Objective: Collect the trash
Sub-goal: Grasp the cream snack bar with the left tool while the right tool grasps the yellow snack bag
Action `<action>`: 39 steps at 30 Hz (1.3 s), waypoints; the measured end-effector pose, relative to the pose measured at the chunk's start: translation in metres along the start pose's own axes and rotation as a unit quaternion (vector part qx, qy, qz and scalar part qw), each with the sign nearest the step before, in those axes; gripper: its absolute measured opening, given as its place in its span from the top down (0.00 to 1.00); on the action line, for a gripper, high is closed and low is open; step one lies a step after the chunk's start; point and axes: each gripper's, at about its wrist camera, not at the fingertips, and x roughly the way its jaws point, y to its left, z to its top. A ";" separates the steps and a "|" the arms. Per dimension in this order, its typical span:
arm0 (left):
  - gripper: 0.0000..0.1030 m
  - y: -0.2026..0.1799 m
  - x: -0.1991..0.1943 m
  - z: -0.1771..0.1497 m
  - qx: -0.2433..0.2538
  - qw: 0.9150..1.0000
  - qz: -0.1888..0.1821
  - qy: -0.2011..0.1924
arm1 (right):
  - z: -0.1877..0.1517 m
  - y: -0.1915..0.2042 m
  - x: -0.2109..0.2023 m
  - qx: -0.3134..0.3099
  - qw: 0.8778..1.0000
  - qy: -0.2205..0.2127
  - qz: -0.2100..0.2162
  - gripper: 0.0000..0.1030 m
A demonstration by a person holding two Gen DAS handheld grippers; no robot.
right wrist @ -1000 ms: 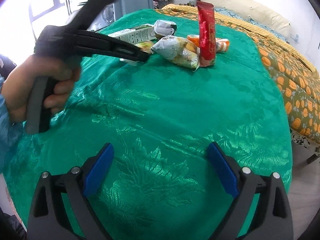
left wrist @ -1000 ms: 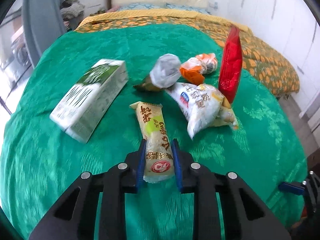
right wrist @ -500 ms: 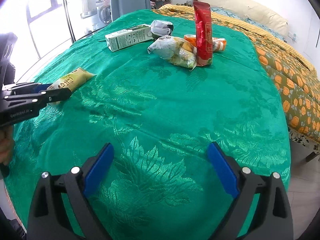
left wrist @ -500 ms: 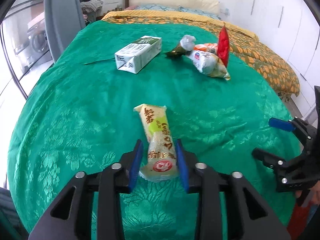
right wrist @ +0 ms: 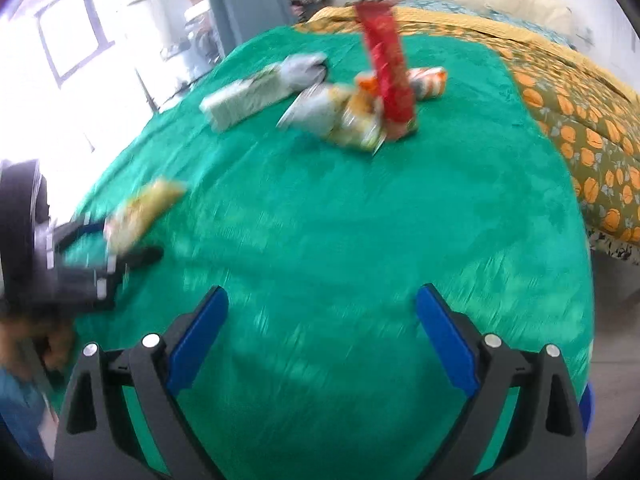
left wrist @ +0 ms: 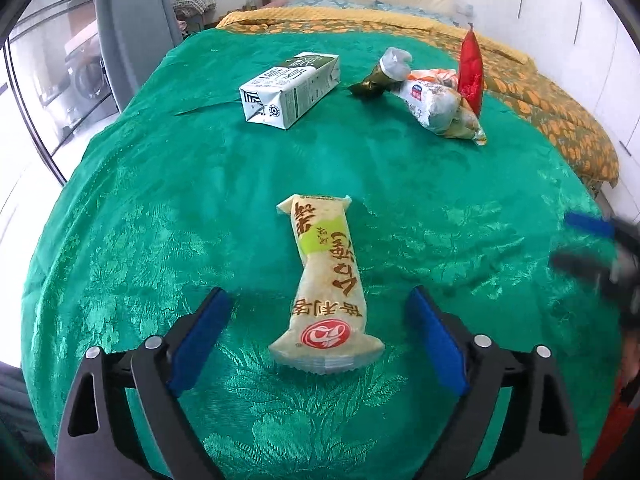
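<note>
The left claw [left wrist: 316, 320] has just been opening and stands wide, pads clear of the long crinkled yellow wrapper [left wrist: 326, 284] lying flat between them on the bed's [left wrist: 160, 208] glossy green brocade cover; beyond the wrapper lie a boxy carton [left wrist: 290, 90], a puffy bag [left wrist: 444, 108] and an upright red pouch [left wrist: 471, 68]; the right claw [right wrist: 320, 336] gapes empty.

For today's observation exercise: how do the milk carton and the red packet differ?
The milk carton is a white-and-green box lying on its side; the red packet is a slim pouch standing upright. The carton lies apart; the packet stands against other wrappers. Both rest on the green cloth.
</note>
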 end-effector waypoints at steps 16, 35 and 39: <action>0.05 0.003 0.005 0.004 -0.015 1.000 0.004 0.006 | 0.119 -0.010 0.093 0.138 0.990 0.011 -0.019 0.24; 0.05 0.003 0.006 0.004 -0.016 1.000 0.004 0.006 | -0.024 0.027 -0.022 -0.115 0.993 0.017 0.022 0.46; 0.05 0.003 0.006 0.004 -0.016 1.000 0.003 0.006 | -0.040 0.024 -0.029 -0.115 0.993 0.005 0.000 0.33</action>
